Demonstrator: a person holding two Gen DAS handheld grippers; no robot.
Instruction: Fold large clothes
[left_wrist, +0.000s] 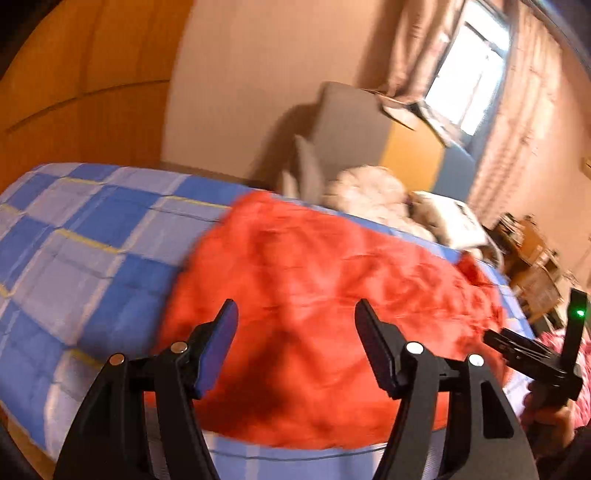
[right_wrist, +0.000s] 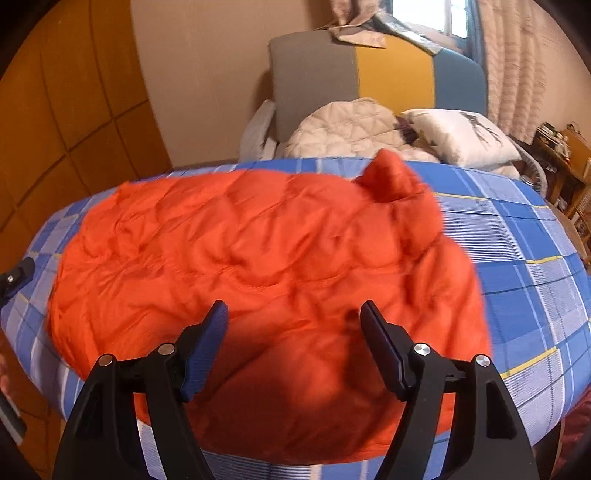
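Observation:
A large orange quilted jacket (right_wrist: 258, 251) lies spread on the blue checked bedspread (right_wrist: 517, 280); one corner stands up at its far right. It also shows in the left wrist view (left_wrist: 314, 295), lying across the bedspread (left_wrist: 85, 236). My left gripper (left_wrist: 295, 321) is open and empty, above the jacket's near edge. My right gripper (right_wrist: 293, 321) is open and empty, above the jacket's near middle. The right gripper's body also shows at the right edge of the left wrist view (left_wrist: 535, 354). A fingertip of the left gripper shows at the left edge of the right wrist view (right_wrist: 16, 277).
A white quilt (right_wrist: 351, 129) and a white pillow (right_wrist: 461, 136) lie at the bed's head, before a grey, yellow and blue headboard (right_wrist: 314, 81). A wooden wardrobe (right_wrist: 74, 110) stands left. A cluttered wooden shelf (right_wrist: 565, 155) stands right, by a curtained window (left_wrist: 469, 70).

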